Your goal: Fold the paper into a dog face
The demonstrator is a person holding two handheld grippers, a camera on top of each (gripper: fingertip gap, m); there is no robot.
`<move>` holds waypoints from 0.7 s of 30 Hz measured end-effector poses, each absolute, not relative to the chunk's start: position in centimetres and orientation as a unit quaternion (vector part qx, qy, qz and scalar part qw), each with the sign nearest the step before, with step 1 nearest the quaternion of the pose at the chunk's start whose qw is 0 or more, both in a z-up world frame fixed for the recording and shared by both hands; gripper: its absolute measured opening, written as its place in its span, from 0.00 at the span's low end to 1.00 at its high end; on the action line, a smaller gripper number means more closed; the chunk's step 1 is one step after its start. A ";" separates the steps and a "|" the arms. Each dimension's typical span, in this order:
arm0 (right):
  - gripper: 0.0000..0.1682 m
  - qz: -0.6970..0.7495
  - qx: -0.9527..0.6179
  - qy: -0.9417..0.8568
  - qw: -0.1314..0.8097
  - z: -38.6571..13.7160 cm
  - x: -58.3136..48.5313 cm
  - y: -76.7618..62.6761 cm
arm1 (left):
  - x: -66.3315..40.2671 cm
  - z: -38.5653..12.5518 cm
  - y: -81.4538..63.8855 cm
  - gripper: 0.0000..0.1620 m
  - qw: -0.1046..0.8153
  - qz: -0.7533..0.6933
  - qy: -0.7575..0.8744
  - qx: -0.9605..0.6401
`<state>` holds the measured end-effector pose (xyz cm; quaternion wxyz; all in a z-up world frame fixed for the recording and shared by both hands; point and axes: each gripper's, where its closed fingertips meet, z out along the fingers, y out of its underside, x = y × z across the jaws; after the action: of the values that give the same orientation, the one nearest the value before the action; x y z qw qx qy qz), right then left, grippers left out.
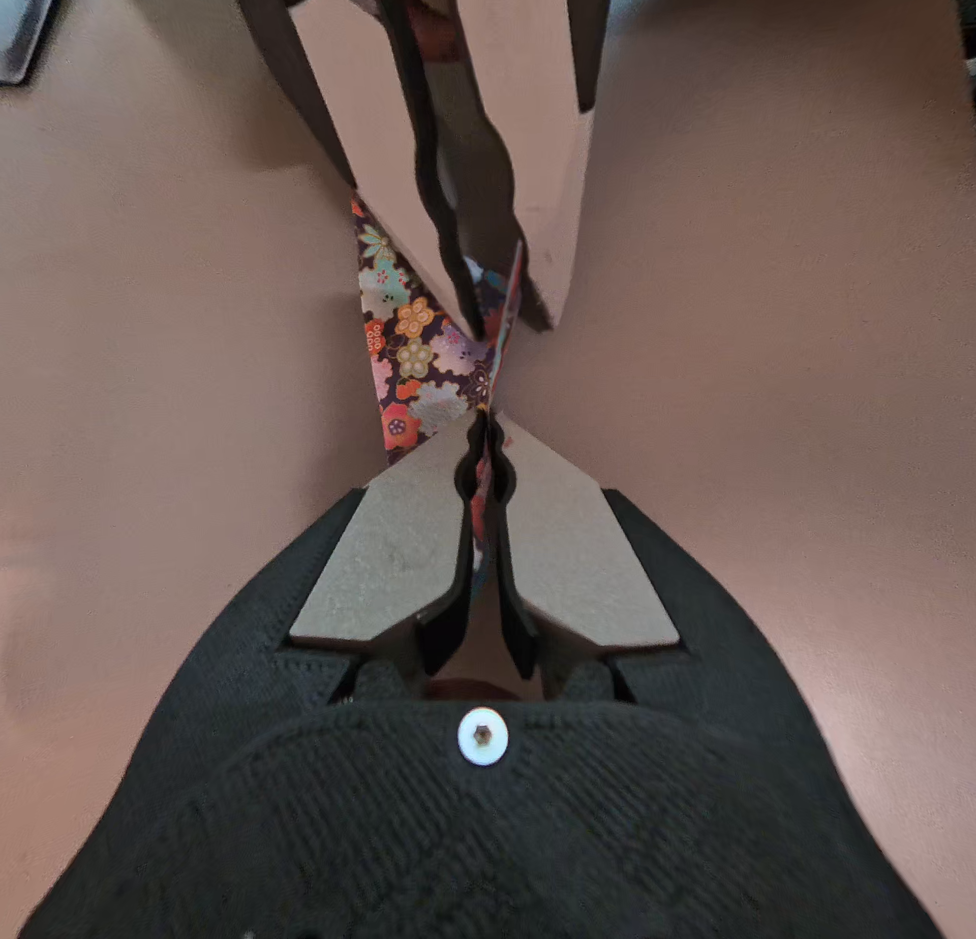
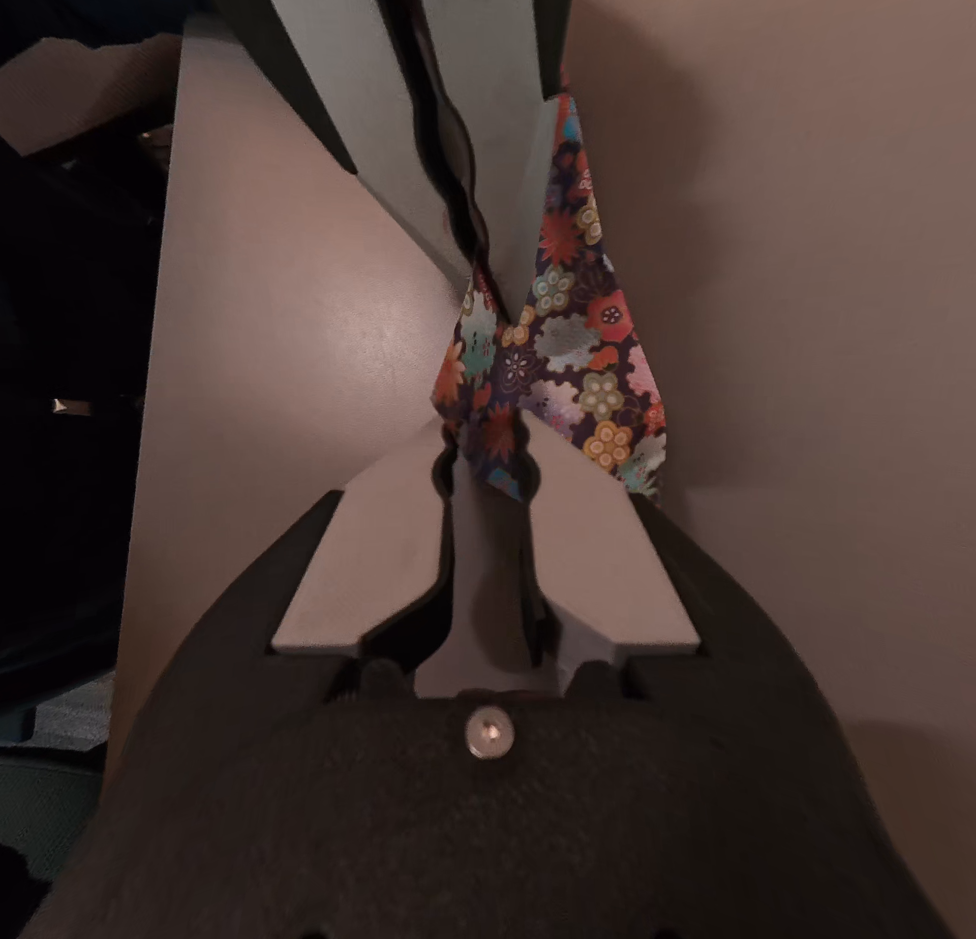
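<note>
The left gripper (image 1: 486,417) points forward over the pale counter (image 1: 158,333), its two fingers (image 1: 412,539) pressed together on the near edge of the floral paper (image 1: 417,343); a strip of the pattern shows in the narrow slit between them. The paper is held off the counter, standing on edge between the two grippers, its flowered dark side facing left in the left wrist view.

The right gripper (image 1: 507,327) comes in from the opposite side, tips toward the left one, so the two meet nearly nose to nose. In the right wrist view its fingers (image 2: 391,560) are slightly parted at the base, and the tips (image 2: 483,430) close in on a lower corner of the paper (image 2: 575,343), which fans up and to the right from there. The left gripper (image 2: 488,275) appears at the top of that view, angled down, its fingers shut on the upper part of the same sheet. The counter edge (image 2: 174,280) runs down the left, with dark space beyond.
</note>
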<state>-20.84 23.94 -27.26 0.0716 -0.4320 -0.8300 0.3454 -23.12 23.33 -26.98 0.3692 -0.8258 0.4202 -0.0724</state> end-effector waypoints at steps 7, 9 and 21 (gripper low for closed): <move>0.11 0.348 -0.404 -0.841 0.092 -26.9 -21.3 22.7 | -23.7 -27.7 23.0 0.00 0.363 -0.055 0.445 -0.817; 0.09 0.350 -0.404 -0.840 0.093 -26.9 -21.4 22.5 | -23.8 -27.8 22.9 0.00 0.361 -0.057 0.445 -0.817; 0.00 0.423 -0.447 -0.787 -0.036 -26.6 -20.8 20.8 | -22.6 -27.3 21.3 0.17 0.387 -0.063 0.508 -0.767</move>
<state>-20.78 20.84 -26.62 -0.0360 -0.4471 -0.7872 0.4232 -22.56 21.31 -27.27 0.3872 -0.7668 0.5081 -0.0628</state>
